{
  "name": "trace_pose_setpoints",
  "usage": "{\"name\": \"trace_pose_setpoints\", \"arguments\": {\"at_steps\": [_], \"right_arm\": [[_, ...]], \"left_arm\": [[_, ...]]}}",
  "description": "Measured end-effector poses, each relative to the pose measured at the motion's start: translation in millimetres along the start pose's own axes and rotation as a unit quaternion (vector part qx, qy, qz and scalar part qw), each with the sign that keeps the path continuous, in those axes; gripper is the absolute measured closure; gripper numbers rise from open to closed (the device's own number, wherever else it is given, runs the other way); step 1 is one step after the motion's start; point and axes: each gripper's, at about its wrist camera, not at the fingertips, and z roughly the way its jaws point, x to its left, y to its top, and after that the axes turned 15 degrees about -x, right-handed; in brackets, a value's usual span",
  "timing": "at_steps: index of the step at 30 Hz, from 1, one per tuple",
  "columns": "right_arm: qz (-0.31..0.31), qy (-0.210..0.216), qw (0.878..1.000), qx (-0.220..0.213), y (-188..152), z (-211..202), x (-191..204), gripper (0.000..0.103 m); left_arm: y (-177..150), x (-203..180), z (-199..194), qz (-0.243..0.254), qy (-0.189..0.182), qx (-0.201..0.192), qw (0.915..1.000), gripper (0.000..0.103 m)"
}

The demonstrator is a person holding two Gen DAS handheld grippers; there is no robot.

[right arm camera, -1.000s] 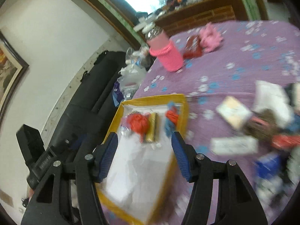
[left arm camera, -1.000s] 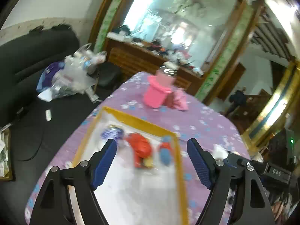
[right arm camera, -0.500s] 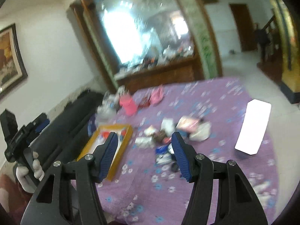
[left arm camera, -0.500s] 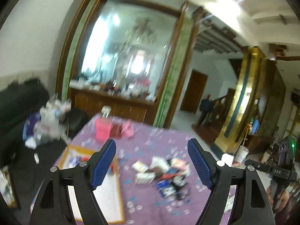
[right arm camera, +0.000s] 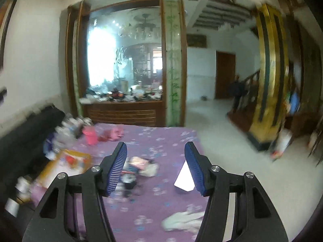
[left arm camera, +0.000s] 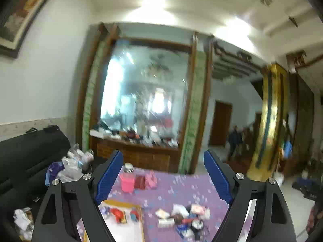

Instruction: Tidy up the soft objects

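Left hand-held gripper and right hand-held gripper spread, empty, high above counter. Few items in yellow tray; pile unsorted.

Black sofa left of purple floral tablecloth; wooden cabinet behind; pink-sleeved bottle.

Tray cut off at bottom edge, pile blurred, items unidentifiable

A home's living room: a black sofa along the wall, a framed painting, a wood-framed mirror, a staircase, and a purple floral cloth.
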Motion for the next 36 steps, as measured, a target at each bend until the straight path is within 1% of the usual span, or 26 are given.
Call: {"name": "trace_pose_setpoints", "arguments": {"at_steps": [2,3,6,8,9,10,12,13,14,15,17,18,20,22,23,24,25,27,28,29,30,31,32,34,35,36], "right_arm": [[0.048,0.016,0.999,0.001,-2,-1,-11,0.045],[0.072,0.019,0.997,0.0,-3,0,-19,0.045],[0.126,0.003,0.992,-0.002,-1,4,-51,0.045],[0.165,-0.01,0.986,-0.01,3,0,-79,0.045],[0.174,-0.027,0.984,-0.019,5,-5,-92,0.045],[0.167,-0.054,0.984,-0.031,8,-8,-102,0.045],[0.154,-0.09,0.983,-0.046,14,-14,-115,0.045],[0.163,-0.099,0.981,-0.047,18,-15,-125,0.045],[0.177,-0.101,0.978,-0.046,20,-16,-133,0.045],[0.197,-0.104,0.974,-0.045,24,-16,-146,0.045],[0.227,-0.118,0.965,-0.05,38,-18,-169,0.045],[0.234,-0.133,0.962,-0.056,46,-21,-180,0.045],[0.226,-0.176,0.955,-0.075,67,-34,-198,0.045],[0.21,-0.223,0.948,-0.091,95,-50,-214,0.045],[0.209,-0.235,0.945,-0.095,106,-54,-219,0.045],[0.201,-0.255,0.941,-0.096,122,-58,-224,0.044],[0.187,-0.275,0.938,-0.094,139,-62,-227,0.044],[0.159,-0.306,0.934,-0.093,166,-63,-227,0.037],[0.142,-0.317,0.934,-0.083,181,-61,-225,0.029],[0.132,-0.319,0.935,-0.077,187,-58,-220,0.025],[0.122,-0.315,0.939,-0.066,193,-52,-213,0.024],[0.118,-0.31,0.942,-0.059,195,-47,-210,0.021],[0.112,-0.301,0.946,-0.053,194,-40,-201,0.021],[0.099,-0.272,0.956,-0.054,177,-24,-180,0.021],[0.093,-0.254,0.962,-0.051,162,-10,-166,0.021],[0.086,-0.235,0.968,-0.035,144,8,-152,0.021]], "left_arm": [[3,9,-14,0.001,0.016,-0.029,0.9995,0.019],[3,11,-17,0.002,0.021,-0.035,0.9992,0.019],[9,33,-31,0.0,0.047,-0.056,0.9973,0.019],[16,55,-43,-0.004,0.077,-0.074,0.9943,0.019],[19,64,-46,-0.004,0.093,-0.082,0.9922,0.019],[21,69,-47,-0.004,0.107,-0.087,0.9904,0.019],[32,88,-53,-0.01,0.137,-0.094,0.986,0.019],[39,95,-57,-0.012,0.152,-0.098,0.9834,0.019],[43,94,-59,-0.012,0.164,-0.103,0.981,0.019],[54,99,-65,-0.01,0.186,-0.117,0.9755,0.019],[82,105,-76,0.009,0.233,-0.145,0.9617,0.019],[97,108,-77,0.018,0.256,-0.156,0.9537,0.019],[126,111,-84,0.03,0.292,-0.167,0.9412,0.017],[162,119,-88,0.05,0.34,-0.173,0.9232,0.017],[185,122,-94,0.063,0.372,-0.181,0.9083,0.016],[196,119,-91,0.075,0.382,-0.179,0.9035,0.015],[209,118,-90,0.092,0.386,-0.168,0.9021,0.015],[220,110,-88,0.108,0.389,-0.155,0.9017,0.014],[219,103,-84,0.116,0.381,-0.146,0.9056,0.009],[212,93,-75,0.125,0.363,-0.138,0.9129,0.001],[186,90,-39,0.131,0.339,-0.131,0.9224,0.0],[171,84,-26,0.134,0.321,-0.124,0.9292,0.0],[156,79,-14,0.133,0.296,-0.11,0.9394,0.0],[104,66,28,0.118,0.23,-0.048,0.9649,0.0],[76,60,49,0.103,0.197,-0.017,0.9748,0.0],[46,55,69,0.087,0.165,0.015,0.9824,0.0]]}}
